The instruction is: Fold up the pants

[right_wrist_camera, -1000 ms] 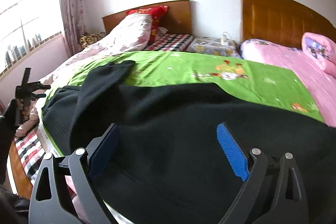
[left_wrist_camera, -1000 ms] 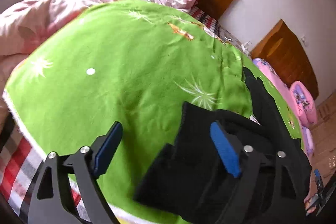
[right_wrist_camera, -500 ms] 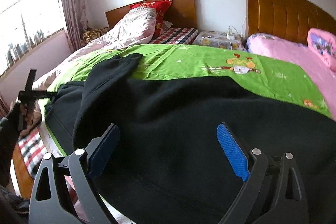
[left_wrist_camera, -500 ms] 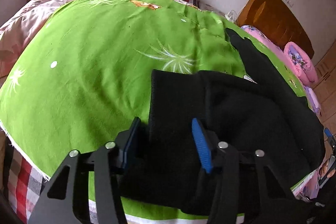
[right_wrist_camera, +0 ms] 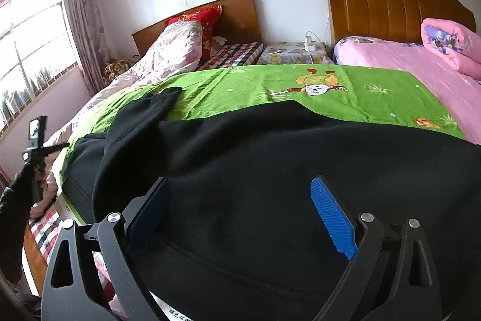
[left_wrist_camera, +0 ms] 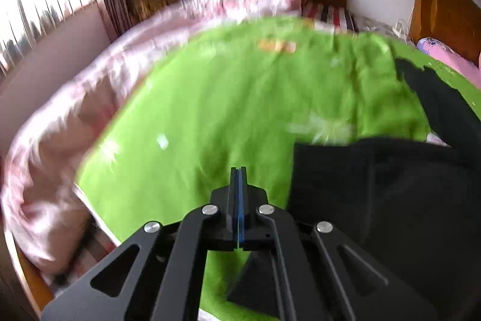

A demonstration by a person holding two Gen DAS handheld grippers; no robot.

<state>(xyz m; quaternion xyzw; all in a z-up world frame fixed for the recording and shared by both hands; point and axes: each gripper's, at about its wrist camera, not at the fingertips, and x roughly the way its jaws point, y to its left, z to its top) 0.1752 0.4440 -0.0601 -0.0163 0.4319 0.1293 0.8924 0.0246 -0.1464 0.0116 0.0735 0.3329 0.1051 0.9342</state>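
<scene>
On the green bedspread (right_wrist_camera: 345,77) we are handling soft, floppy black pants (right_wrist_camera: 270,158) — left gripper (left_wrist_camera: 238,173) closed on nothing, right gripper (right_wrist_camera: 240,212) spread over the fabric — an edge looking best to pinch

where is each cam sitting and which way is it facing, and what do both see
Left wrist: on the left gripper, angled down over the green sheet toward the headboard and window; its jaws are shut with no cloth between them, black pants to their right.
Right wrist: on the right gripper, low above the pants, facing the headboards; its jaws are open, and a dark sleeve holding the left gripper shows at far left.
Shared: pants, green sheet, pink quilt, window.
</scene>
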